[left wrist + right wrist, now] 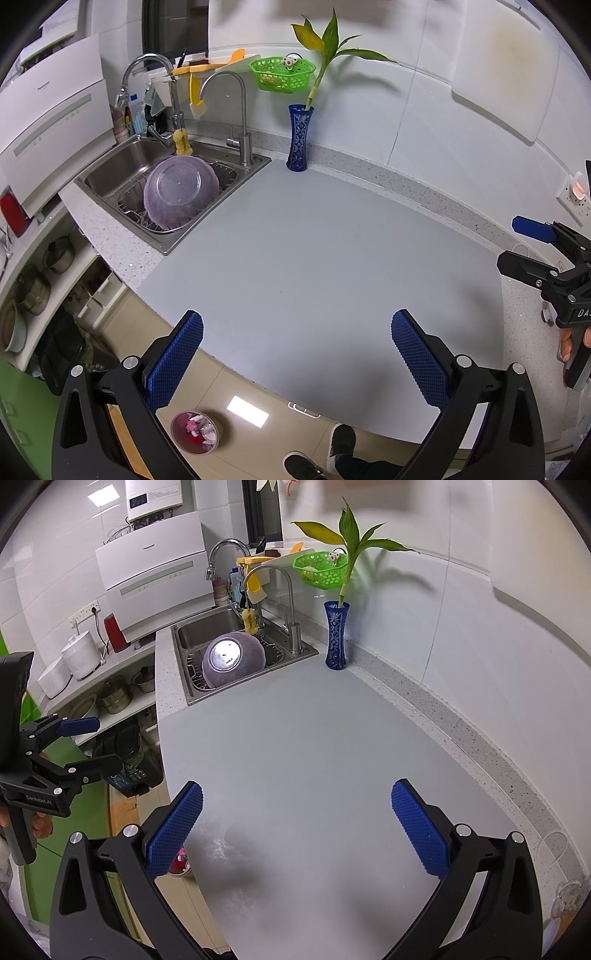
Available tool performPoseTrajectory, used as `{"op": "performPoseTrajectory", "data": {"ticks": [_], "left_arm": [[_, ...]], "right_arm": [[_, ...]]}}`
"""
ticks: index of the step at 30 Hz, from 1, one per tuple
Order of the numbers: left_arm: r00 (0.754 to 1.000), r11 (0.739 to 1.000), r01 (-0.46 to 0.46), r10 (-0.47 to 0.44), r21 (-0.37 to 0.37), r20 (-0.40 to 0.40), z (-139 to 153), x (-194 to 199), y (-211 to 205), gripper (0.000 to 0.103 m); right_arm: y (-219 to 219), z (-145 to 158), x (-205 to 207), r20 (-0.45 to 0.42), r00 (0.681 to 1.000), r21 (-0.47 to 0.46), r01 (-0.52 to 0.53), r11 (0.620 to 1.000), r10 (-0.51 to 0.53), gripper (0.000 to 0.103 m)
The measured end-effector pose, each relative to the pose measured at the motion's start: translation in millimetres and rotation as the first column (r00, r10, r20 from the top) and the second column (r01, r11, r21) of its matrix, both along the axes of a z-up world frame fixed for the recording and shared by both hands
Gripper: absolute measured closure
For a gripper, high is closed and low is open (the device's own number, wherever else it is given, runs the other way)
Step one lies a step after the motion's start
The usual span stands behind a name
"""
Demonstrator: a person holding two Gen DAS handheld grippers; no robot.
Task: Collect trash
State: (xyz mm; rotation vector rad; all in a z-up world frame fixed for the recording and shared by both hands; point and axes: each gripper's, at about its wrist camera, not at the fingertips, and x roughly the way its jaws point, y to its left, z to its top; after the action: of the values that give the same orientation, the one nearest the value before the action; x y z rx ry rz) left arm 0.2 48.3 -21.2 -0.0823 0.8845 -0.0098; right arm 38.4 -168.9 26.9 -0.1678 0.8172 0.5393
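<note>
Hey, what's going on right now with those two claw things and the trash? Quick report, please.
Left gripper open, empty. Right gripper open, empty. Trash sits in the bin on the floor; none seen on the counter. Nothing in the way.

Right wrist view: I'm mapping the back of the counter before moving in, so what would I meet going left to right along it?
White countertop dishwasher → steel sink holding an upturned purple bowl → small steel faucet → blue vase with a green plant → white tiled wall.
</note>
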Motion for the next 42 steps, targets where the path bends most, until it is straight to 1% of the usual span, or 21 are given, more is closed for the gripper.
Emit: {"op": "performPoseTrajectory", "data": {"ticks": [42], "left_arm": [[1.000,1.000,0.003,-0.003,0.006,0.014,5.5,-0.5,0.3,0.005]], "right_arm": [[1.4,-2.9,4.5,-0.005,1.000,0.001,-0.008,1.000,0.008,0.003]]}}
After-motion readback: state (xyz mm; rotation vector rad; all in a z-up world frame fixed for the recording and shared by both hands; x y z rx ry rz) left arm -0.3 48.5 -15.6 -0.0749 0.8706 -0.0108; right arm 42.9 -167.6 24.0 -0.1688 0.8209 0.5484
